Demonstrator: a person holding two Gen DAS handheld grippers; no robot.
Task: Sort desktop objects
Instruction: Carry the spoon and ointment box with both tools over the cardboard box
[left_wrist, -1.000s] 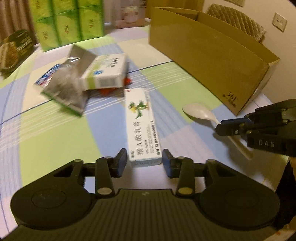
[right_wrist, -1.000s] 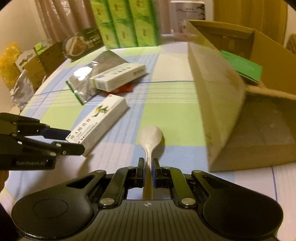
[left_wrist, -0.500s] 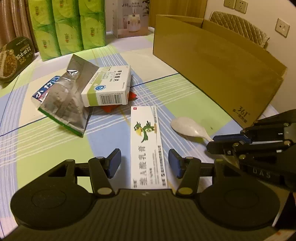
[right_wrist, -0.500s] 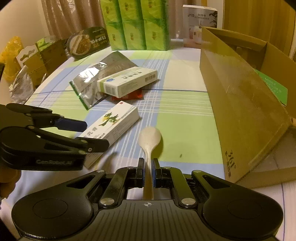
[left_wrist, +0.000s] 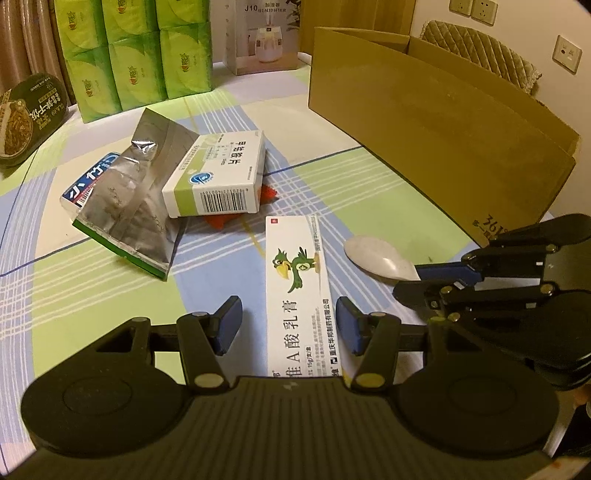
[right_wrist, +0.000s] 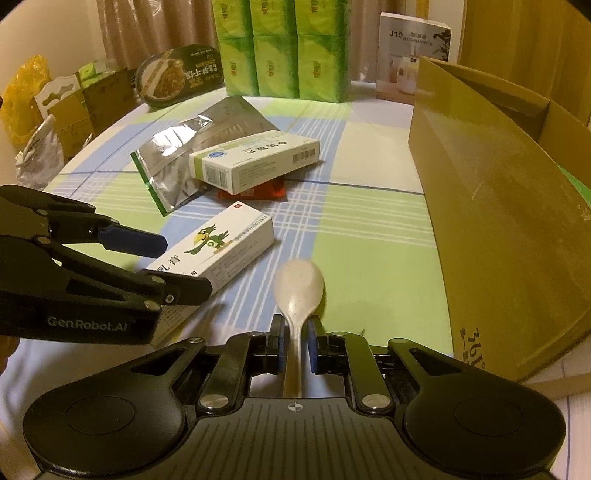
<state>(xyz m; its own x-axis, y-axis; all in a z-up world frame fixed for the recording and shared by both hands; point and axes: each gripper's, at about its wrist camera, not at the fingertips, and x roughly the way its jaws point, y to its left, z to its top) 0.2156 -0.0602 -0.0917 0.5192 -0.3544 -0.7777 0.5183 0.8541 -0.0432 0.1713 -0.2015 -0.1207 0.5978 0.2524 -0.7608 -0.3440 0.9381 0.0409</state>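
Spoon (right_wrist: 297, 291) (gripper-held (right_wrist: 295, 345)) beside carton wall (right_wrist: 495, 236)

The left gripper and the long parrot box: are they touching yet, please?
Apart. The left wrist view shows tablecloth between the parrot box and one finger of the left gripper; the other finger sits closer, with a narrower gap.
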